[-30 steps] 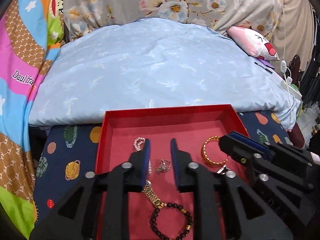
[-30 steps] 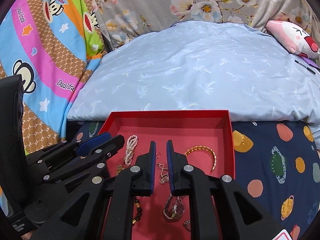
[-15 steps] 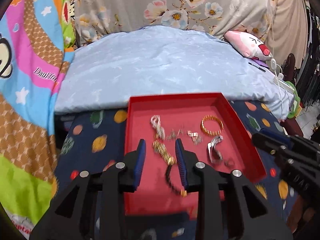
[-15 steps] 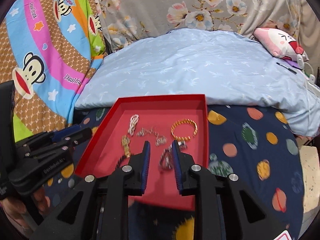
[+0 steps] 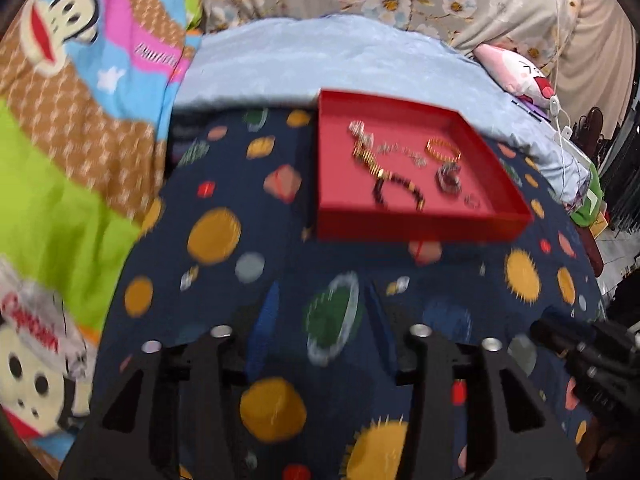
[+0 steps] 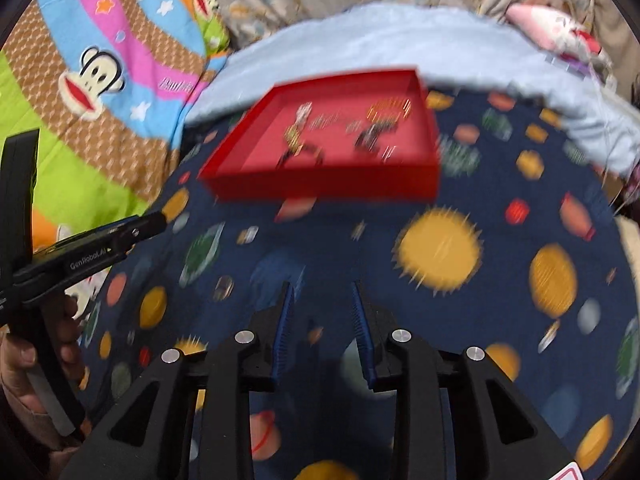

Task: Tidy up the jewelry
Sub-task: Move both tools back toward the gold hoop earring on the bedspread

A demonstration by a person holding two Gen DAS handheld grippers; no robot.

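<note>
Red tray [image 5: 420, 224] on planet-print bedspread [image 5: 248, 216], holding the jewelry: gold bangle [image 5: 443, 149], dark bead bracelet [image 5: 400, 192], watch [image 5: 448, 178], chains. Left gripper [image 5: 320, 344] and right gripper [image 6: 322, 320] both well short of the tray, jaws opening, nothing between them; frames motion-blurred

Both views look forward and steeply down from above their own hand-held gripper onto the planet-print bedspread [image 5: 248, 208]. The left wrist view has the red tray [image 5: 416, 226] ahead to its right, the right wrist view ahead to its left [image 6: 320, 184]. Both share tray, bedspread and light blue duvet [image 5: 340, 60].
</note>
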